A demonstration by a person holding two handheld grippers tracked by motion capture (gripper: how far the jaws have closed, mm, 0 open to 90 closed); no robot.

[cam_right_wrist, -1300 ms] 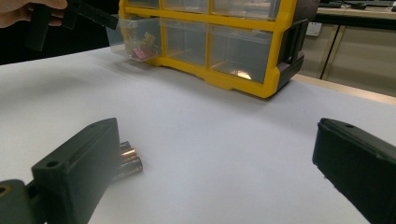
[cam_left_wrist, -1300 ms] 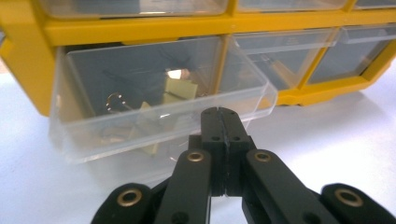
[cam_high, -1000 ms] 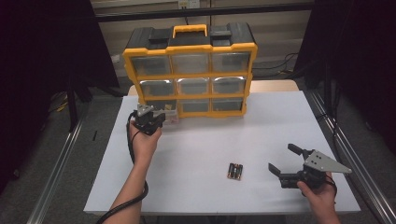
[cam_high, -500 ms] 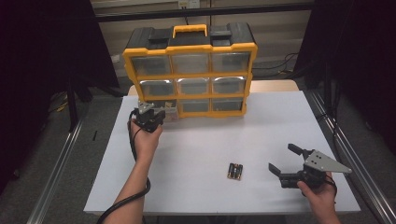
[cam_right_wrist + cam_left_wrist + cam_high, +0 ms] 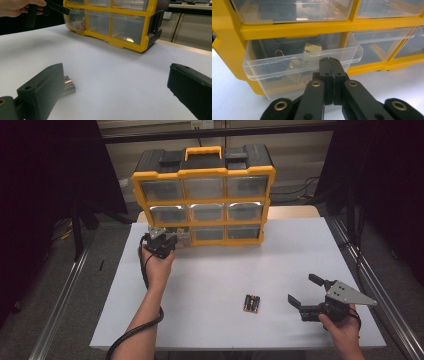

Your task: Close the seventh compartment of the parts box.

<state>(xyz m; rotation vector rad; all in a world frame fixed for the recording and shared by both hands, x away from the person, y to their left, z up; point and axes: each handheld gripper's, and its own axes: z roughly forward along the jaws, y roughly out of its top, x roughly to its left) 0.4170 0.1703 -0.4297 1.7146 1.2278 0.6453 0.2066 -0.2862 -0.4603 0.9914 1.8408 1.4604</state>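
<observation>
Nothing has moved: clear bottom-left drawer point(image 5: 299, 62) juts from yellow organizer point(image 5: 204, 195).

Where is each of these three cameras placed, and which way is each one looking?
High view: above the person's side, looking forward and down on the white table; both forearms, left tongs and right tongs show.
Left gripper view: rides the left tongs, shut, facing the pulled-out bottom-left drawer.
Right gripper view: rides the open right tongs, looking low across the table; the other hand shows far off.
Shared: the yellow organizer and the batteries.
</observation>
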